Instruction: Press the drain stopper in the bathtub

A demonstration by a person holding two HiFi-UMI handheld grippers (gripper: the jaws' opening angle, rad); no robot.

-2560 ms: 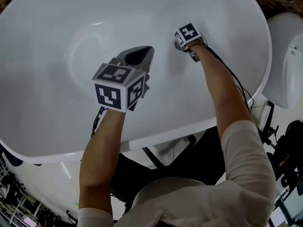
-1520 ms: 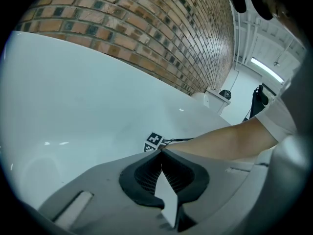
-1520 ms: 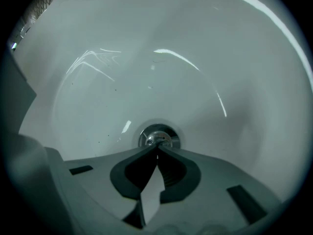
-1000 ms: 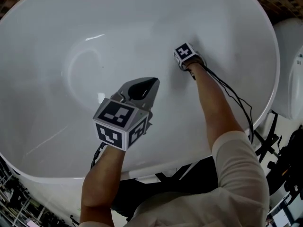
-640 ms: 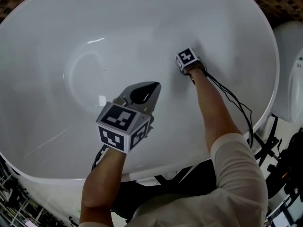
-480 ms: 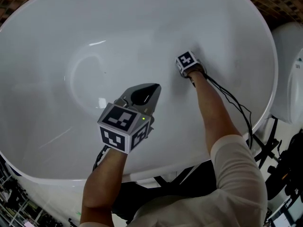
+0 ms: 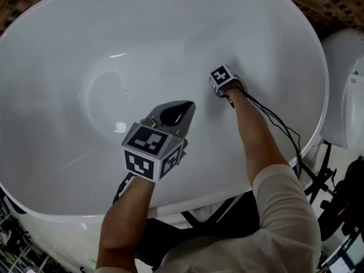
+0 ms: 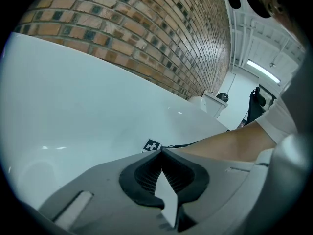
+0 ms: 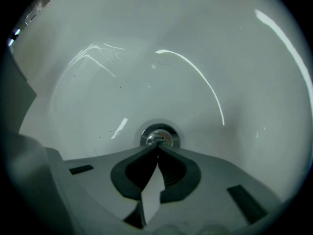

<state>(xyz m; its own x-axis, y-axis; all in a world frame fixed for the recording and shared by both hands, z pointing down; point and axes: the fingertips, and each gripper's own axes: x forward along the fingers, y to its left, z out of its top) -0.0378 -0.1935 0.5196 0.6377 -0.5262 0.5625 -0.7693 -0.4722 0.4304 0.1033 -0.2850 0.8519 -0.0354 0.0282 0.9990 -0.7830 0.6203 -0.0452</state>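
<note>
**Desk:** The jaws first. How do they stand?

**Photographer:** Both pairs are clenched with nothing between them. The right gripper [image 9: 158, 146] has its two jaws pressed tip to tip, and so does the left gripper [image 8: 161, 151]. That makes two grippers and four jaws, and neither gripper is carrying anything.

**Desk:** And the drain stopper?

**Photographer:** There is one drain stopper [image 9: 160, 134], a round chrome disc set in the floor of the bathtub [image 9: 205, 58]. In the right gripper view the closed tips lie over its near edge (whether they bear down on it cannot be told). From the head view the stopper is hidden beneath that gripper's marker cube [image 7: 222, 77].

**Desk:** What's around it?

**Photographer:** One white oval tub, its basin bare and glossy with a few streaks of reflected light. The right forearm [image 7: 256, 135] reaches deep into the basin, and dark cables [image 7: 281, 124] trail back along it over the rim.

**Desk:** The other hand?

**Photographer:** The left gripper hangs above the basin, well apart from the drain and nearer the person, with its own cube [image 7: 149, 152] facing the camera. It is not touching the tub. Its view looks across the basin to the right arm, with a brick wall [image 8: 146, 28] behind.

**Desk:** Anything outside the tub?

**Photographer:** One white fixture [image 7: 347, 78] sits just beside the rim on the right.
</note>
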